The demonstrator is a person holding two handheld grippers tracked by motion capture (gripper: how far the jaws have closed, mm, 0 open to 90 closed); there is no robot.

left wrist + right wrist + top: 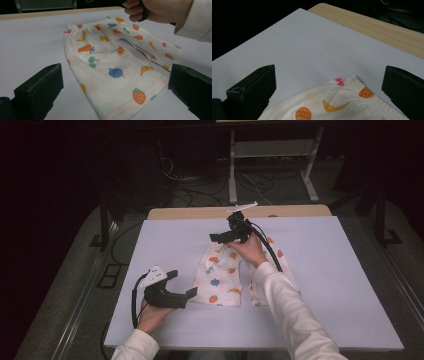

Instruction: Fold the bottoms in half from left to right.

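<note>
A small pair of white pants (220,277) printed with coloured fruit lies flat in the middle of the pale board, waistband at the far end and legs toward me. My left gripper (182,283) hovers open just left of the near leg hem. In the left gripper view the pants (112,65) spread out between its wide jaws. My right gripper (223,227) is open above the waistband's far left corner. In the right gripper view the elastic waistband (352,82) lies between its jaws, which grip nothing.
The pale board (325,285) covers most of a wooden table, whose far edge (200,212) shows behind it. A white metal frame (272,150) and cables stand on the dark floor beyond. The person's right hand (160,10) is above the pants.
</note>
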